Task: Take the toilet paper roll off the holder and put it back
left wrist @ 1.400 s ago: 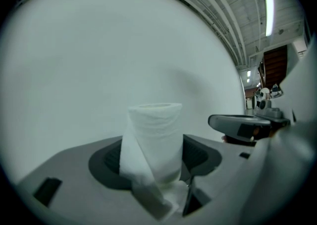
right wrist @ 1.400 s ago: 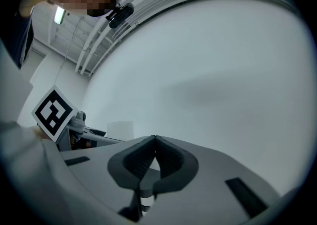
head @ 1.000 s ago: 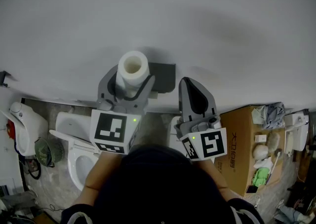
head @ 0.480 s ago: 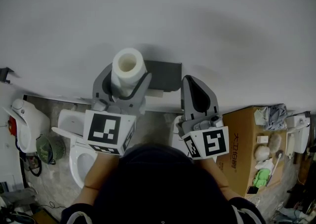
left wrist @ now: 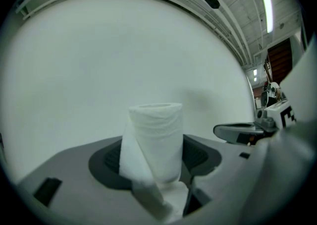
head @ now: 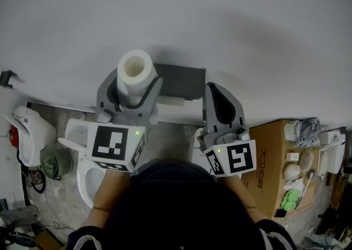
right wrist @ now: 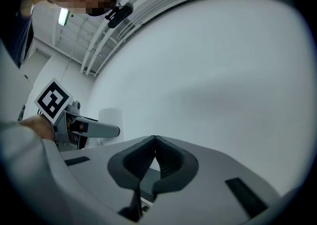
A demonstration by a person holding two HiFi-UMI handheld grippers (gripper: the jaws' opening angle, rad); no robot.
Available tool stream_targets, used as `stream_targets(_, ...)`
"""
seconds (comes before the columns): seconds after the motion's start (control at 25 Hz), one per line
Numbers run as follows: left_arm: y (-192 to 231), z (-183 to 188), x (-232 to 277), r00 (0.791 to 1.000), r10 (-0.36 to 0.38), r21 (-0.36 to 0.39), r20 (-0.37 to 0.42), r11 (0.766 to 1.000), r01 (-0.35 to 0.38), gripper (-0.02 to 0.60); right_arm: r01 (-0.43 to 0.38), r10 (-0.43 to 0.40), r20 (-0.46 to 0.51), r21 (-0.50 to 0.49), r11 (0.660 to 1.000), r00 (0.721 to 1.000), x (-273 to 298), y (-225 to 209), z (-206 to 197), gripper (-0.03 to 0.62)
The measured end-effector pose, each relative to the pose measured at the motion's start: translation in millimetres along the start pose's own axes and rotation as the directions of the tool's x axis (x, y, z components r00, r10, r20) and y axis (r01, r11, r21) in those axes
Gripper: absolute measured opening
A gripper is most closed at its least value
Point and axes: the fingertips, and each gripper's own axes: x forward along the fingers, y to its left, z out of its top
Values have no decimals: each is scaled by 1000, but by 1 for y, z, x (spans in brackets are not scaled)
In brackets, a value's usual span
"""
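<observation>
Fan (head: 55, 167): lower left of the head view, a small green one on the floor, just left of the toilet.
Toilet (head: 77, 136): white, lower left, partly under the left gripper's marker cube.
Left gripper (head: 135, 90): left of centre in the head view, pointing at the wall. Its jaws stand wide and pinch the toilet paper roll from both sides. In its own view (left wrist: 154, 162) the roll fills the gap between the dark pads.
Toilet paper roll (head: 135, 72): white, upright, hollow core facing up, clamped in the left gripper. It is off the holder, just at the holder's left end. In the left gripper view (left wrist: 157, 137) a loose strip of paper hangs down its front. It also shows at the left of the right gripper view (right wrist: 110, 119).
Holder (head: 180, 80): dark grey box on the wall, centre of the head view, between the two grippers.
Right gripper (head: 215, 88): right of centre, near the wall. Its jaws are pressed together at the tips with nothing between them, as its own view (right wrist: 155, 140) shows.
Cardboard box (head: 270, 161): brown, lower right, with small items beside it.
Wall (head: 231, 17): plain white, filling the upper half.
</observation>
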Motion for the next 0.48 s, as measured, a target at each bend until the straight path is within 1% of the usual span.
stream_targets(0.48, 23, -4, -10, 998, 66, 2, -15, 998, -66, 296, 3, -3, 3, 3, 1000, 1000, -1, -4, 1, 16)
